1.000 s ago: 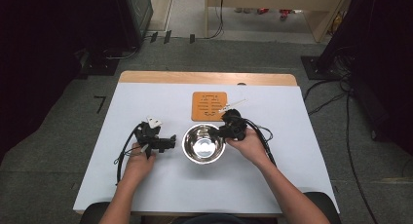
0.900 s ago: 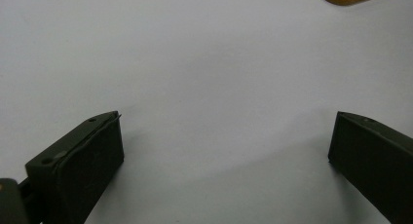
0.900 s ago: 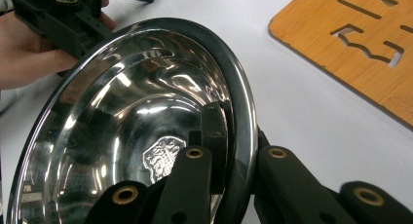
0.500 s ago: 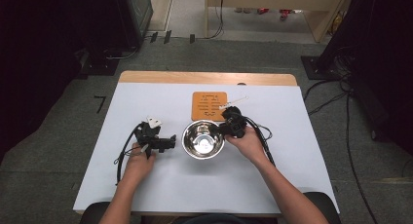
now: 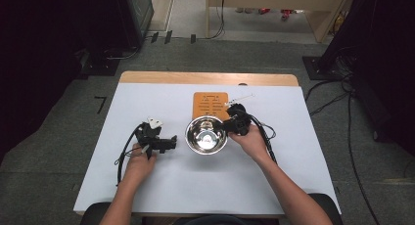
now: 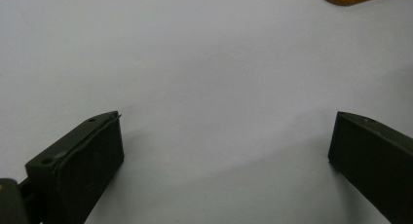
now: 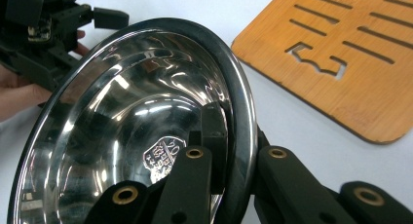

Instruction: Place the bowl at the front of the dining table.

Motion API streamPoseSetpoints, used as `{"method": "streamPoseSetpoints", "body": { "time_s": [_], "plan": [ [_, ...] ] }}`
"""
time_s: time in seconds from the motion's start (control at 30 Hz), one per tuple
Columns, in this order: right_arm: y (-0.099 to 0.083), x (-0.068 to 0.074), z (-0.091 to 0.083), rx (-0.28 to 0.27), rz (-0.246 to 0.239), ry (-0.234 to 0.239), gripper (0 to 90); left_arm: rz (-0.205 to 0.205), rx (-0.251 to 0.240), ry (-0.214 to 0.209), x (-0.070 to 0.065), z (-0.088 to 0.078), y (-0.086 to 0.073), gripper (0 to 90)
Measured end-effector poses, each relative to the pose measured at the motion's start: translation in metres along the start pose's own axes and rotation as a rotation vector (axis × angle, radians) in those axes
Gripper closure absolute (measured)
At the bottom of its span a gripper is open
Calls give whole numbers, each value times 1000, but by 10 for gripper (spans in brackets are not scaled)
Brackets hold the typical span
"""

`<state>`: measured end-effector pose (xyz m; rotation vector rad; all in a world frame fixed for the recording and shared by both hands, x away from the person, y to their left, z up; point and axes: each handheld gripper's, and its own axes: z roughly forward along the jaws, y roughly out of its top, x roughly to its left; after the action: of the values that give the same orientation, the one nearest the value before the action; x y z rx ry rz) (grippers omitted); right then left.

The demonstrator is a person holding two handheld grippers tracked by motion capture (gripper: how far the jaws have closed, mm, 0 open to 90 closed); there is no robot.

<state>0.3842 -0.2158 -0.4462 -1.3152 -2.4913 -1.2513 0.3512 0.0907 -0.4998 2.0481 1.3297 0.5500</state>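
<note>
White table, slotted board behind bowl.

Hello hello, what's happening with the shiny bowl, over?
Right tool shut on steel bowl, one jaw inside the rim, one outside. Left tool open over bare white table. Wooden slotted board just behind bowl.

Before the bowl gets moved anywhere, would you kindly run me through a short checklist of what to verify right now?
1. Right gripper clamped on the steel bowl rim, one jaw inside, one outside: ok.
2. Bowl empty: ok, only reflections and a stamped mark inside.
3. Bowl lifted off the table: cannot tell.
4. Left gripper open and holding nothing: ok.
5. Left gripper apart from the bowl: ok in the high view.
6. Wooden board clear of the bowl: ok, it lies just behind it.
</note>
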Motion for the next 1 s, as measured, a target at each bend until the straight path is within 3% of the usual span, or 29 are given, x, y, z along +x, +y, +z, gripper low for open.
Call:
{"method": "streamPoseSetpoints", "body": {
  "time_s": [0.37, 1.0],
  "plan": [
    [10, -4, 1, -12, -1, -19, 872, -1, 0, 0, 0, 0, 0, 0],
    [22, -13, 10, -27, 13, -11, 872, 0, 1, 0, 0, 0, 0, 0]
  ]
}}
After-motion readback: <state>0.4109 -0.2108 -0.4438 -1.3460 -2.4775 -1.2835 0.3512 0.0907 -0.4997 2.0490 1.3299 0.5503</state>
